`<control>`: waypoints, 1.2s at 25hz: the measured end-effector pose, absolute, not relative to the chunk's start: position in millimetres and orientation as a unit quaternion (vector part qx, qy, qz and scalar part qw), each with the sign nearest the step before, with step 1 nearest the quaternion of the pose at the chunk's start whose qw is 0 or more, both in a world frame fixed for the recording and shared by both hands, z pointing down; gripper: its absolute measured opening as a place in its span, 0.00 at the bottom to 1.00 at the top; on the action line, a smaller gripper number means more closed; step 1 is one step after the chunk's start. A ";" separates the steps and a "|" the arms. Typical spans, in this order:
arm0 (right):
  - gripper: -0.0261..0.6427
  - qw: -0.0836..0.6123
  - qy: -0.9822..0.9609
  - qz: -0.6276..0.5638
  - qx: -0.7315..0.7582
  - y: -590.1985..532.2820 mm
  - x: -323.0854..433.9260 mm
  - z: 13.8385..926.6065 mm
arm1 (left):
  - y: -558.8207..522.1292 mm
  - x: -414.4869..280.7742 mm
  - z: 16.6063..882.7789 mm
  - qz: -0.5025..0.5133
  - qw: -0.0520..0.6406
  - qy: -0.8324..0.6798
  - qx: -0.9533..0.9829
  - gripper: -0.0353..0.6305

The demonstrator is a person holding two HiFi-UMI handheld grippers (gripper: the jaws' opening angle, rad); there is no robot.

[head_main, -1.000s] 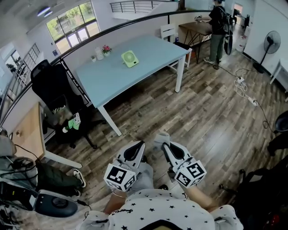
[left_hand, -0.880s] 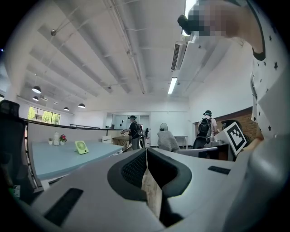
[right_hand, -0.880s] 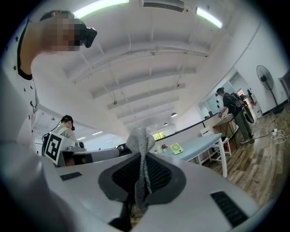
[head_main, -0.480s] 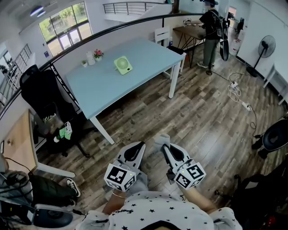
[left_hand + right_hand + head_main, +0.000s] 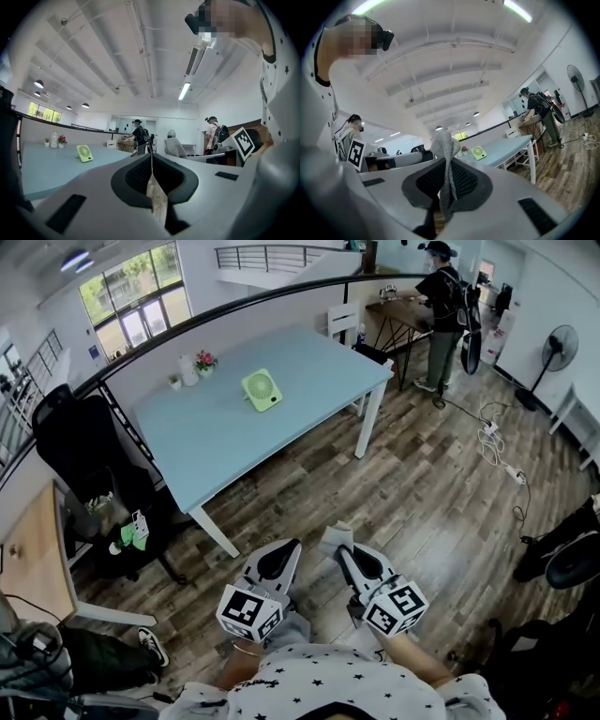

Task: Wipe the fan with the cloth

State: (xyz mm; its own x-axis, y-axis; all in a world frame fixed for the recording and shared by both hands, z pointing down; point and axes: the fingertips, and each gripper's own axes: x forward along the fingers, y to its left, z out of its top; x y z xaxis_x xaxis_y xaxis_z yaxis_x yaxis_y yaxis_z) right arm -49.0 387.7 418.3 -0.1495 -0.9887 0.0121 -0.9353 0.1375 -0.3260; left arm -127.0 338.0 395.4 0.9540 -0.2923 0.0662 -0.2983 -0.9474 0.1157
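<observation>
Shifted since half a second ago: green fan (image 5: 262, 389) and light-blue table (image 5: 309, 362) now slightly lower and further right in head view. Left gripper (image 5: 289, 547) and right gripper (image 5: 343, 551) in the same spot low in frame, close to the torso.

Left gripper jaws pressed together, nothing between them.

Right gripper clamped on grey cloth (image 5: 444, 146), cloth bunched up above the jaw tips, a strip hanging down between the pads.

From head view: grippers side by side over wood floor (image 5: 441, 474), well apart from the table.

Green fan upright on the tabletop toward the far edge, nothing touching it. Close by, further back: small pot of pink flowers (image 5: 204, 361) and white bottle (image 5: 189, 370).

Black office chair (image 5: 75, 442) at the table's left end, white chair (image 5: 345, 319) past its far right corner.

Background: person with backpack (image 5: 442, 298) standing at dark desk (image 5: 401, 307); pedestal fan (image 5: 561, 341) on the right by the wall.
</observation>
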 end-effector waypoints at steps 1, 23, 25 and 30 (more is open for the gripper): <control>0.08 0.102 0.747 -0.130 -0.644 378.9 -48.0 418.2 | 328.5 -126.7 395.3 0.024 0.064 -0.150 0.986 0.10; 0.08 0.076 0.744 -0.134 -0.650 217.6 -55.9 420.0 | 155.6 -154.1 400.2 0.012 0.073 -0.170 0.983 0.10; 0.08 0.076 0.744 -0.133 -0.651 207.0 -58.1 418.4 | 146.4 -157.0 400.1 0.010 0.072 -0.169 0.983 0.10; 0.08 0.076 0.744 -0.138 -0.649 192.4 -64.3 419.9 | 132.3 -162.8 401.5 0.005 0.075 -0.170 0.983 0.10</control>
State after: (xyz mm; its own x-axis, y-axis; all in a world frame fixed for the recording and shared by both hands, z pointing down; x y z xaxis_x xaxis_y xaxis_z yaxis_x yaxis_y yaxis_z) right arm -64.3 192.4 419.9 -0.1450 -0.9872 0.0659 -0.9453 0.1186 -0.3038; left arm -162.8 132.3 401.5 0.9424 -0.3327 0.0360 -0.3343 -0.9312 0.1455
